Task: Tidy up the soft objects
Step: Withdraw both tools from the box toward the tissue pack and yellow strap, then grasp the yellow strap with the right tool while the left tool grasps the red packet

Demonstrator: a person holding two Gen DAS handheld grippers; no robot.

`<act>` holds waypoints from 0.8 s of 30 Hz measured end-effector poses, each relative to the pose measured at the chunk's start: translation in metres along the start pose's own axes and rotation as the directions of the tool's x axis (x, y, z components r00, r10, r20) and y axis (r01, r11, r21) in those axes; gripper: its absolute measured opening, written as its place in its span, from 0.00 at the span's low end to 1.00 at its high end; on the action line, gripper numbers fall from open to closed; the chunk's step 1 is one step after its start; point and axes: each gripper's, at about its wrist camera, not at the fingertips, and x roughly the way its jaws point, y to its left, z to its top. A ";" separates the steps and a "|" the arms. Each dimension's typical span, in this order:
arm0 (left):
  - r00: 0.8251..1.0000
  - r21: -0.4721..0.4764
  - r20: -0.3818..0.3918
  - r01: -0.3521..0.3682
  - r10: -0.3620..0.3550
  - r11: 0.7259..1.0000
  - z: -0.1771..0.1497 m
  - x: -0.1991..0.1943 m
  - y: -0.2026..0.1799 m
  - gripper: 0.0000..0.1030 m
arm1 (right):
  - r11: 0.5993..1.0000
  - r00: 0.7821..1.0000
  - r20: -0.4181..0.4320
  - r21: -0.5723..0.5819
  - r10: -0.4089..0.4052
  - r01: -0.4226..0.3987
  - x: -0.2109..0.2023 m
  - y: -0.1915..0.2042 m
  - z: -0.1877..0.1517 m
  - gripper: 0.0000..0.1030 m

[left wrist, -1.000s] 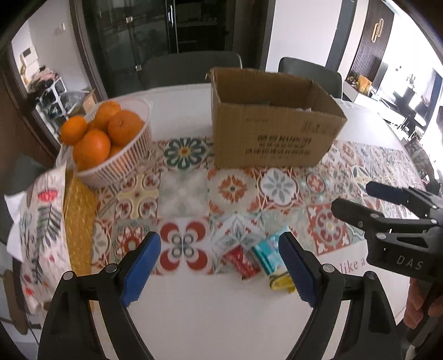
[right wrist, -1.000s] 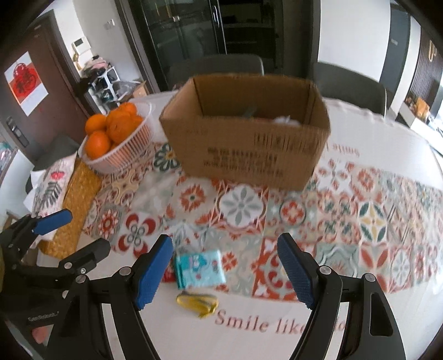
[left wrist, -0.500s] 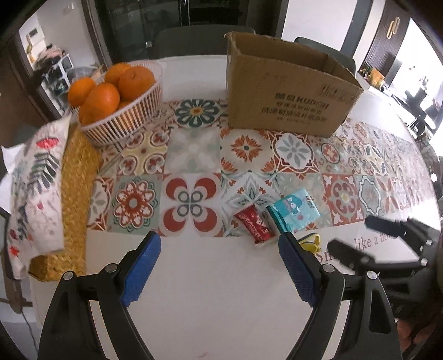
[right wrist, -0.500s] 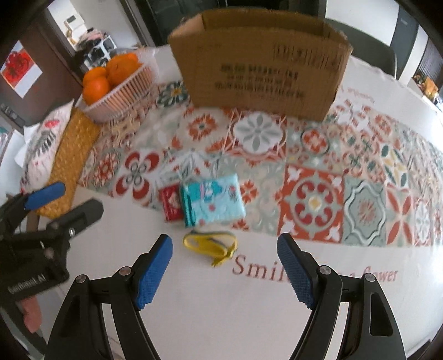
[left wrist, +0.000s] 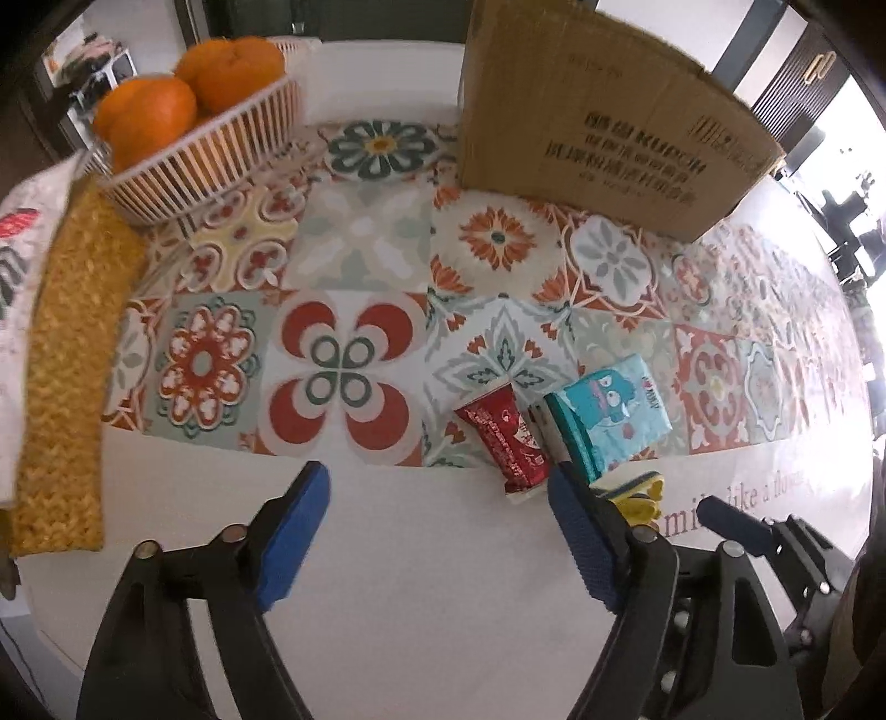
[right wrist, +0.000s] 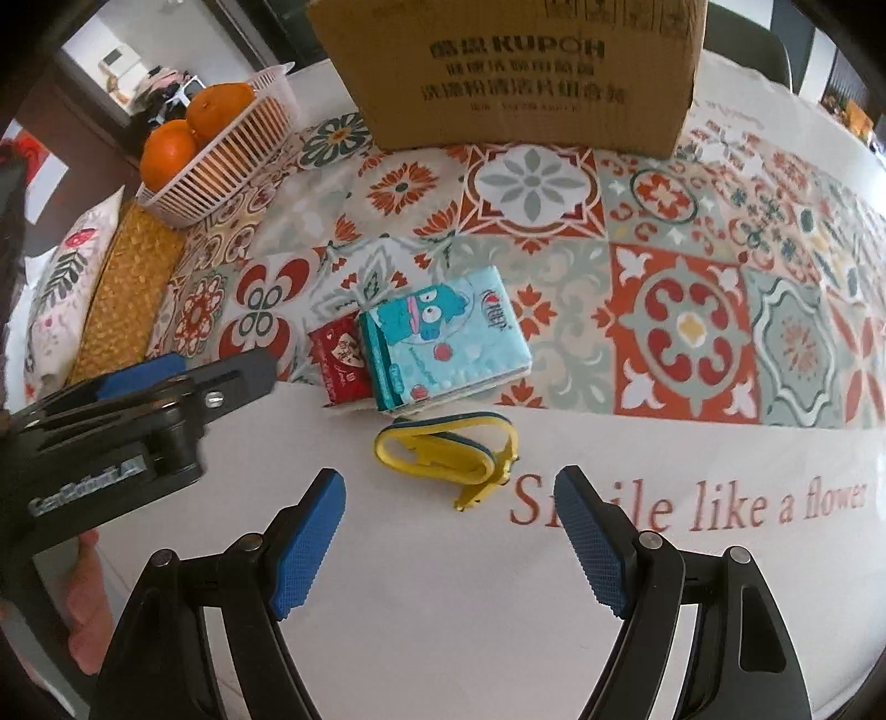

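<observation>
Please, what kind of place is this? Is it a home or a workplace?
Most likely a home dining area. A table with a patterned cloth carries a basket of oranges and a cardboard box, and dining chairs stand behind it.

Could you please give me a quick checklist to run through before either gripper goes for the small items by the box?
1. Right gripper empty, jaws apart: ok.
2. Left gripper empty, jaws closing on nothing: ok.
3. Yellow band lies free ahead of the right gripper, apart from the packs: ok.
4. Red pack touches the blue tissue pack, hard to take alone: not ok.
5. Cardboard box has room inside: cannot tell.
6. The two grippers are apart: ok.
</observation>
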 end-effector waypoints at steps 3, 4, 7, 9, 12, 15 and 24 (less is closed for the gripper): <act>0.999 -0.007 -0.033 0.016 -0.017 1.000 0.004 0.013 -0.001 0.77 | 1.000 1.000 0.007 0.011 0.006 -0.006 0.004 0.000 0.001 0.77; 0.999 -0.007 -0.038 0.018 -0.019 1.000 0.006 0.016 -0.002 0.77 | 1.000 1.000 0.004 0.009 0.000 0.000 0.007 0.001 0.002 0.77; 0.999 -0.010 -0.053 0.005 -0.006 1.000 0.009 0.027 -0.002 0.76 | 1.000 1.000 -0.008 0.027 0.003 -0.003 0.013 0.000 0.004 0.77; 0.998 -0.011 -0.061 0.001 -0.001 1.000 0.011 0.031 -0.003 0.76 | 0.999 1.000 -0.009 0.031 -0.009 0.010 0.015 0.000 0.005 0.77; 0.997 -0.015 -0.071 0.006 -0.007 1.000 0.015 0.039 -0.005 0.72 | 0.999 1.000 -0.014 0.037 -0.019 0.020 0.019 0.000 0.007 0.77; 0.995 -0.028 -0.093 0.020 -0.022 0.999 0.018 0.049 -0.006 0.70 | 0.999 1.000 -0.016 0.045 -0.027 0.028 0.022 -0.002 0.010 0.77; 0.995 -0.028 -0.090 0.031 -0.033 0.999 0.025 0.061 -0.015 0.50 | 0.998 0.999 0.013 0.045 -0.035 0.034 0.024 -0.008 0.014 0.68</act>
